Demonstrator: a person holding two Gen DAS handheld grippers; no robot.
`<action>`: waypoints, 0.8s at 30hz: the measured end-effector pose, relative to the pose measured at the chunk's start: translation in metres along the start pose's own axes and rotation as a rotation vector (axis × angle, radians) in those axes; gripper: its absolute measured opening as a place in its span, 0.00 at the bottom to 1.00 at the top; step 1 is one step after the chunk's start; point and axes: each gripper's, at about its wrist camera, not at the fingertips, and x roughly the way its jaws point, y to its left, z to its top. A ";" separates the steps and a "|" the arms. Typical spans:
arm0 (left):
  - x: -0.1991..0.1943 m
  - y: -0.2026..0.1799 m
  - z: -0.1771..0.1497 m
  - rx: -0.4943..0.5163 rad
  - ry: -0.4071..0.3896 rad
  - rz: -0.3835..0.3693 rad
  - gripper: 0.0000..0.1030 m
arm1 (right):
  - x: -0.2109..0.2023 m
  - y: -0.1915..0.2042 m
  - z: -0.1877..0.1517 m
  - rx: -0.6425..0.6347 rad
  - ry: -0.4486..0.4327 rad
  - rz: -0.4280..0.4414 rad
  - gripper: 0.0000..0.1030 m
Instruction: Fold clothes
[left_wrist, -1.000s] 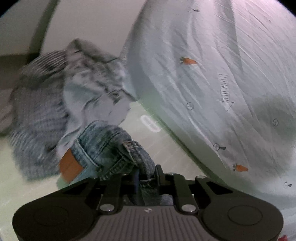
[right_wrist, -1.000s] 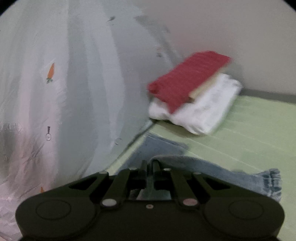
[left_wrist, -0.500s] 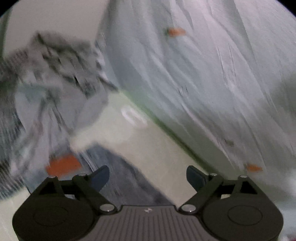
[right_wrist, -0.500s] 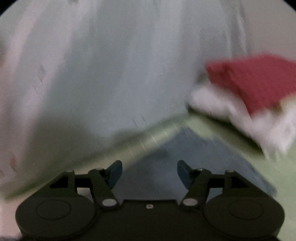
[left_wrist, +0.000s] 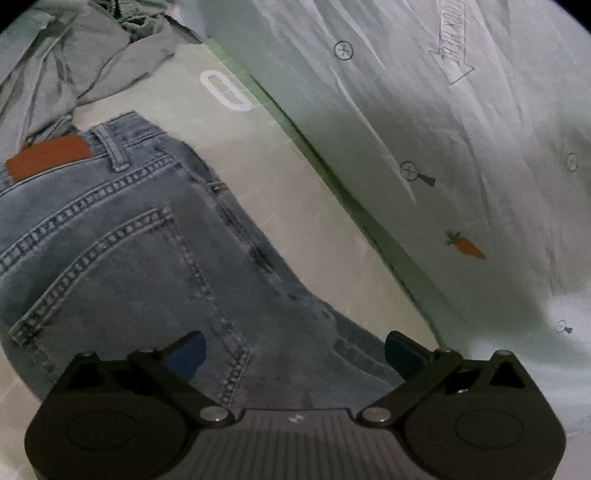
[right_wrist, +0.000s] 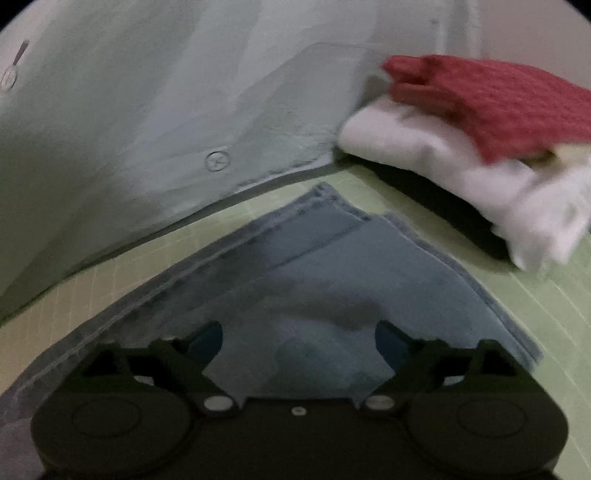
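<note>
you've let go of the jeans (left_wrist: 122, 236) since a second ago, so your left gripper (left_wrist: 293, 354) and right gripper (right_wrist: 299, 341) both hover wide open and empty over them, flat on the green mat (left_wrist: 280, 177), ready for folding.

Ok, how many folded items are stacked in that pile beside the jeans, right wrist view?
3 visible: a white towel at the bottom, a cream layer peeking out above it, and a red knit piece on top. Blur may hide more.
</note>
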 end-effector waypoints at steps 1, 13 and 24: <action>0.000 0.000 0.002 0.001 -0.005 -0.002 1.00 | 0.004 0.005 0.002 -0.012 0.004 0.005 0.91; 0.019 0.004 0.022 -0.022 -0.018 -0.081 1.00 | 0.059 0.069 0.017 -0.107 0.039 0.036 0.94; 0.030 0.006 0.023 -0.033 0.012 -0.229 1.00 | 0.082 0.100 0.011 -0.161 0.064 -0.050 0.47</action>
